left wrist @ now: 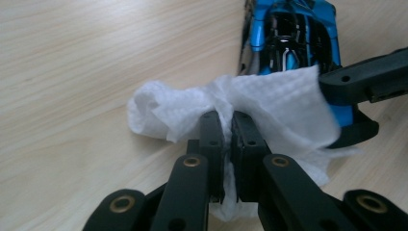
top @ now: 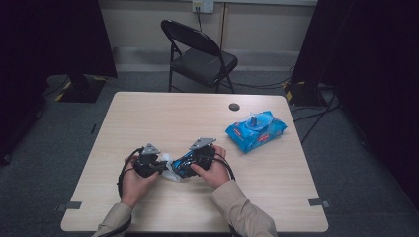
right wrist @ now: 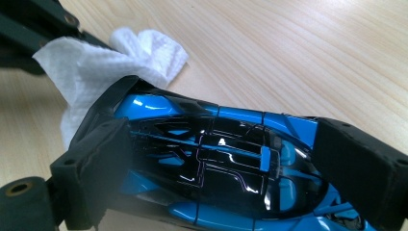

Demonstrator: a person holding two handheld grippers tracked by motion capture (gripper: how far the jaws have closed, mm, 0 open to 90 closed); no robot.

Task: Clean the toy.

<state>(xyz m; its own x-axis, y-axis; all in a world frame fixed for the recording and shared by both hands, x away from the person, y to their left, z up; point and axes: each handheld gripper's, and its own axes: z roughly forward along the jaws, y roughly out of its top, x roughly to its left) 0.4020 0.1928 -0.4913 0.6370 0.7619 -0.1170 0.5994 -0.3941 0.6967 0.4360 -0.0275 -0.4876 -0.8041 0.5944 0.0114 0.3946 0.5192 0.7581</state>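
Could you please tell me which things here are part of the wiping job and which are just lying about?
In use:
left gripper, shut on the white wipe
right gripper, holding the blue toy car

Lying about:
blue wipes pack
folding chair

Black folding chair (top: 200,54); grey carpet (top: 64,128)

A blue wipes pack (top: 256,130) lies on the table (top: 163,113); beyond it, a folding chair (top: 200,55).
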